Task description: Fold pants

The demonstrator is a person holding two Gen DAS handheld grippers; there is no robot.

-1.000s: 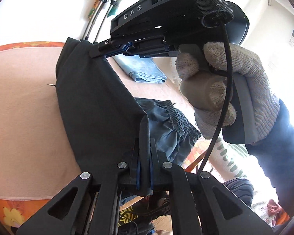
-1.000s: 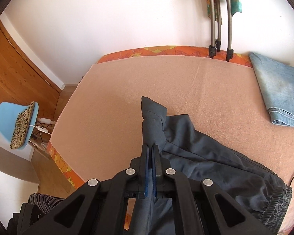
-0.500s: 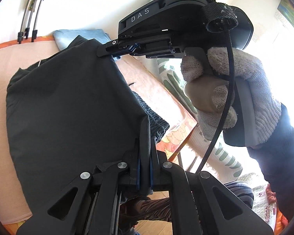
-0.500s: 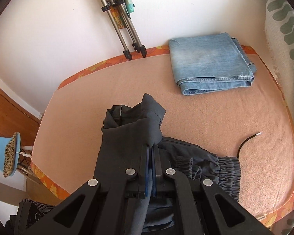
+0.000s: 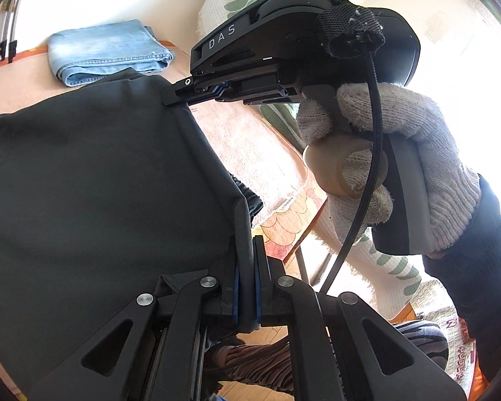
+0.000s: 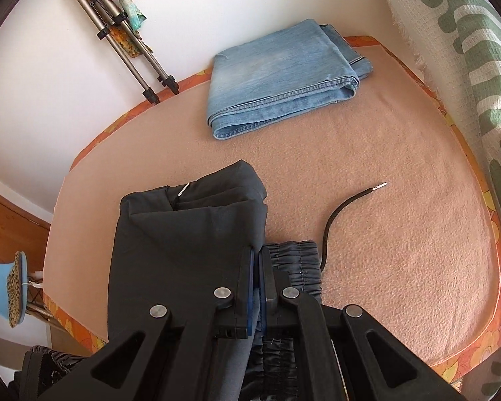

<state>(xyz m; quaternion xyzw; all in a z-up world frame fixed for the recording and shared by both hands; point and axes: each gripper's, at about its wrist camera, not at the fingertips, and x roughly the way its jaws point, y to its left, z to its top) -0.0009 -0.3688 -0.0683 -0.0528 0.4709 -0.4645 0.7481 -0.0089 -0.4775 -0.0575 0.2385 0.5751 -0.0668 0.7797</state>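
Dark grey pants [image 5: 93, 180] hang stretched between my two grippers above the peach-covered table [image 6: 400, 234]. My left gripper [image 5: 245, 254] is shut on one edge of the fabric. My right gripper [image 6: 256, 260] is shut on the other edge; in the left wrist view it [image 5: 180, 95] shows pinching the far corner, held by a gloved hand [image 5: 400, 153]. In the right wrist view the pants [image 6: 183, 250] are doubled over, with the elastic waistband [image 6: 297, 260] lying below and its drawstring [image 6: 334, 215] trailing onto the table.
Folded blue jeans [image 6: 284, 77] lie at the table's far side, also seen in the left wrist view [image 5: 107, 50]. A tripod [image 6: 123, 36] leans on the wall behind. A green-patterned cloth [image 6: 467, 67] hangs at the right. A blue chair [image 6: 6, 290] stands at left.
Both grippers have carried the held pants edge over toward the waistband end. The fabric now covers most of the left view, and the jeans have come nearer.
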